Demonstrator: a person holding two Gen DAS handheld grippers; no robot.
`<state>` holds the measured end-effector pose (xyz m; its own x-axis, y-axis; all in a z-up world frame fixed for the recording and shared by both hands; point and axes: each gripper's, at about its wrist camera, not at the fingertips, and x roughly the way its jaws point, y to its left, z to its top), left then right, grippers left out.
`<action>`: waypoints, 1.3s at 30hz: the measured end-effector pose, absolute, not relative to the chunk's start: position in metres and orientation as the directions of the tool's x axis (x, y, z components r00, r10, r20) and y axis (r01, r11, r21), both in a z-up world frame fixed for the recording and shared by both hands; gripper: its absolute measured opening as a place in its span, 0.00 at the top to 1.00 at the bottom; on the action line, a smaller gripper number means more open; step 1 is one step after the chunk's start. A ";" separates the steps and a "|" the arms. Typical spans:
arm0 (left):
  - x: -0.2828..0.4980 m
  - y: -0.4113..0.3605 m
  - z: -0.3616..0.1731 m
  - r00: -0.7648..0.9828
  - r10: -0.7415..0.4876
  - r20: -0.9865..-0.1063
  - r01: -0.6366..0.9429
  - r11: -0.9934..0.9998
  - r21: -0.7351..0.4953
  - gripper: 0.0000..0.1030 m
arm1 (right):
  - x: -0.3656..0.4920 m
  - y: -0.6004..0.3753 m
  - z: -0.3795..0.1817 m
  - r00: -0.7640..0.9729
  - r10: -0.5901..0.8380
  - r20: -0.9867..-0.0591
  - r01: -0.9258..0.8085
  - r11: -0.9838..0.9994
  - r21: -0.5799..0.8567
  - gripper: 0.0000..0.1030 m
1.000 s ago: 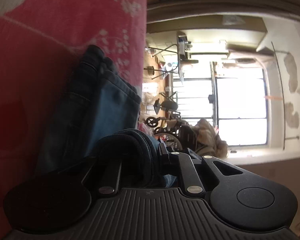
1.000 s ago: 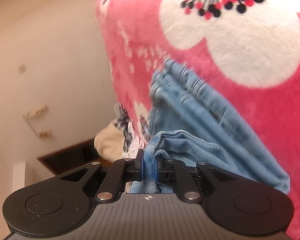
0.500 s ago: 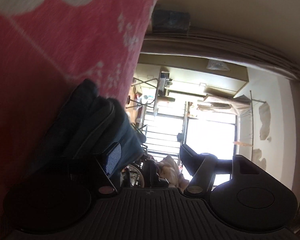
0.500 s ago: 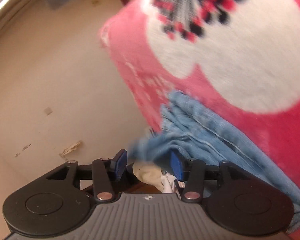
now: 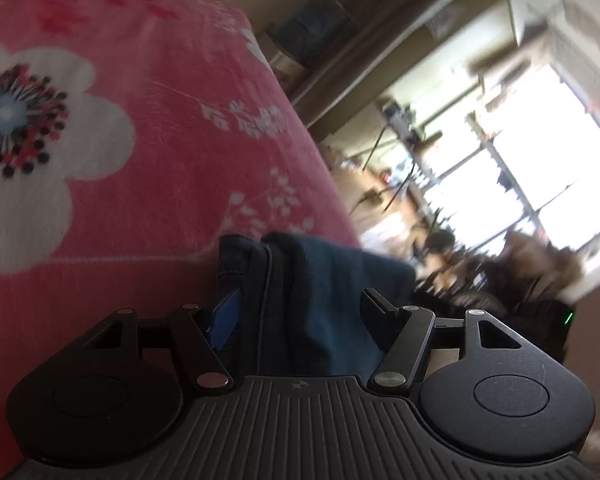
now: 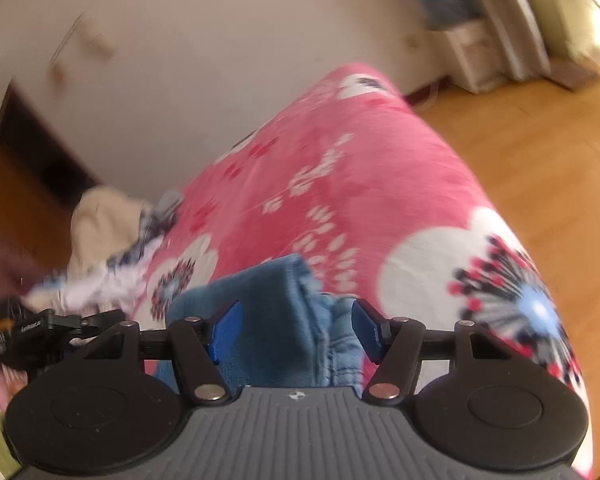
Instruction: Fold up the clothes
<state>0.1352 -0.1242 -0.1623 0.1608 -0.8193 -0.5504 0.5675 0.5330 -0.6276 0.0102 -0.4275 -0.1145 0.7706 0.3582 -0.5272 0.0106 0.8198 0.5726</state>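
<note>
On my left wrist feed, the left gripper [image 5: 300, 312] stands wide open, its blue-padded fingers [image 5: 224, 320] spread to either side of a folded bundle of denim jeans [image 5: 312, 296] without pinching it; I can't tell whether the pads graze the cloth. The denim reads dark navy in this shadowed view, thick and layered, with a stitched seam running lengthwise away from the camera along the fingers. It lies on a plush pink blanket [image 5: 148, 168], a fleecy fabric printed with big white blossoms with blue centres and black-and-red stamens, plus small white sprigs. Beyond the edge of the bed the room is blurred, with bright barred windows [image 5: 540, 168] washing out the background. On my right wrist feed, the right gripper [image 6: 296, 328] is equally wide open, its blue pads [image 6: 226, 328] flanking the same jeans [image 6: 276, 320], which here look mid-blue and faded, with a bunched, gathered hem on the right side and a flatter folded panel on the left. The long axis of the fold points straight ahead, away from the lens, over the pink blanket [image 6: 360, 184]. A crumpled heap of cream and patterned clothes [image 6: 108, 240] sits at the far left of the bed, well apart from the denim, and a wooden floor [image 6: 540, 140] shows to the right.
</note>
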 end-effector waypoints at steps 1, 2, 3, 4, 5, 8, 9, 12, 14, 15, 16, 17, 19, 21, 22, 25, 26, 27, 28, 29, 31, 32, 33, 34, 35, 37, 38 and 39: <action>0.133 -0.127 -0.162 0.163 -0.818 -0.551 0.576 0.532 -0.621 0.38 | 0.012 -0.427 -0.117 0.771 0.359 -0.526 0.014 0.816 0.578 0.38; 0.131 -0.129 -0.162 0.163 -0.820 -0.549 0.579 0.530 -0.619 0.38 | 0.014 -0.426 -0.119 0.772 0.359 -0.525 0.018 0.812 0.583 0.38; 0.129 -0.129 -0.162 0.166 -0.823 -0.544 0.580 0.527 -0.621 0.39 | 0.016 -0.426 -0.121 0.772 0.360 -0.523 0.021 0.809 0.588 0.38; 0.129 -0.127 -0.161 0.170 -0.826 -0.537 0.580 0.524 -0.623 0.41 | 0.016 -0.427 -0.121 0.774 0.357 -0.523 0.043 0.795 0.605 0.39; 0.130 -0.123 -0.160 0.176 -0.828 -0.532 0.578 0.524 -0.625 0.46 | 0.019 -0.429 -0.119 0.783 0.352 -0.513 0.053 0.784 0.619 0.39; 0.133 -0.113 -0.157 0.200 -0.829 -0.522 0.567 0.533 -0.628 0.59 | 0.019 -0.436 -0.113 0.805 0.351 -0.479 0.038 0.775 0.631 0.40; 0.133 -0.108 -0.157 0.211 -0.826 -0.523 0.562 0.541 -0.626 0.61 | 0.020 -0.436 -0.113 0.803 0.349 -0.482 0.035 0.781 0.624 0.40; 0.130 -0.109 -0.158 0.201 -0.827 -0.525 0.570 0.534 -0.624 0.73 | 0.018 -0.439 -0.109 0.806 0.331 -0.490 0.048 0.789 0.612 0.43; 0.128 -0.111 -0.158 0.190 -0.829 -0.526 0.577 0.528 -0.624 0.74 | 0.014 -0.442 -0.104 0.815 0.321 -0.483 0.054 0.787 0.614 0.47; 0.126 -0.112 -0.158 0.185 -0.830 -0.526 0.580 0.524 -0.624 0.74 | 0.012 -0.442 -0.102 0.817 0.317 -0.481 0.057 0.787 0.615 0.49; 0.125 -0.113 -0.158 0.179 -0.831 -0.526 0.584 0.521 -0.623 0.74 | 0.009 -0.442 -0.100 0.820 0.313 -0.480 0.060 0.786 0.615 0.51; 0.124 -0.114 -0.158 0.174 -0.832 -0.527 0.587 0.517 -0.623 0.74 | 0.007 -0.441 -0.099 0.819 0.320 -0.475 0.055 0.782 0.621 0.53; 0.121 -0.116 -0.158 0.163 -0.834 -0.528 0.594 0.510 -0.622 0.74 | 0.007 -0.438 -0.098 0.808 0.318 -0.497 0.058 0.796 0.603 0.55; 0.119 -0.117 -0.158 0.152 -0.835 -0.529 0.600 0.503 -0.622 0.74 | 0.008 -0.434 -0.098 0.794 0.313 -0.520 0.062 0.811 0.582 0.56; 0.118 -0.118 -0.158 0.147 -0.836 -0.529 0.604 0.499 -0.621 0.72 | 0.009 -0.434 -0.099 0.791 0.310 -0.527 0.071 0.810 0.583 0.58; 0.114 -0.121 -0.158 0.130 -0.838 -0.530 0.614 0.488 -0.621 0.69 | 0.011 -0.434 -0.103 0.783 0.301 -0.544 0.101 0.802 0.589 0.60; 0.115 -0.122 -0.160 0.119 -0.842 -0.526 0.605 0.481 -0.635 0.69 | 0.011 -0.434 -0.104 0.782 0.298 -0.548 0.111 0.797 0.593 0.60; 0.118 -0.122 -0.163 0.104 -0.849 -0.518 0.589 0.472 -0.656 0.69 | 0.011 -0.434 -0.107 0.776 0.306 -0.552 0.117 0.789 0.603 0.61; 0.119 -0.122 -0.164 0.091 -0.856 -0.508 0.585 0.459 -0.669 0.69 | 0.011 -0.434 -0.109 0.770 0.315 -0.555 0.123 0.781 0.613 0.62; 0.118 -0.120 -0.162 0.076 -0.871 -0.486 0.590 0.432 -0.682 0.71 | 0.011 -0.434 -0.112 0.763 0.324 -0.559 0.128 0.772 0.623 0.64; 0.116 -0.114 -0.158 0.047 -0.905 -0.422 0.592 0.366 -0.718 0.74 | 0.011 -0.433 -0.116 0.756 0.339 -0.561 0.135 0.757 0.640 0.69; 0.115 -0.110 -0.156 0.036 -0.922 -0.386 0.581 0.334 -0.742 0.74 | 0.011 -0.433 -0.117 0.755 0.343 -0.559 0.138 0.751 0.646 0.70; 0.115 -0.107 -0.156 0.035 -0.930 -0.366 0.566 0.320 -0.760 0.74 | 0.011 -0.433 -0.118 0.755 0.346 -0.556 0.140 0.744 0.653 0.71; 0.117 -0.106 -0.159 0.045 -0.926 -0.376 0.551 0.337 -0.764 0.74 | 0.011 -0.433 -0.119 0.756 0.349 -0.554 0.142 0.738 0.659 0.71; 0.119 -0.106 -0.163 0.057 -0.916 -0.396 0.539 0.363 -0.761 0.74 | 0.011 -0.433 -0.119 0.756 0.352 -0.552 0.145 0.732 0.665 0.71; 0.125 -0.106 -0.171 0.080 -0.897 -0.435 0.511 0.411 -0.755 0.73 | 0.011 -0.433 -0.121 0.756 0.358 -0.547 0.150 0.720 0.678 0.71; 0.128 -0.106 -0.175 0.084 -0.894 -0.441 0.493 0.422 -0.761 0.71 | 0.011 -0.433 -0.122 0.757 0.361 -0.545 0.152 0.713 0.684 0.71; 0.132 -0.107 -0.178 0.087 -0.894 -0.440 0.473 0.426 -0.771 0.70 | 0.011 -0.433 -0.122 0.757 0.364 -0.543 0.155 0.707 0.690 0.71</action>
<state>0.1319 -0.1068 -0.1781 0.0870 -0.8938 -0.4400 0.4728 0.4258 -0.7715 0.0115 -0.4334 -0.1224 0.7569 0.3643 -0.5426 0.1545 0.7070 0.6902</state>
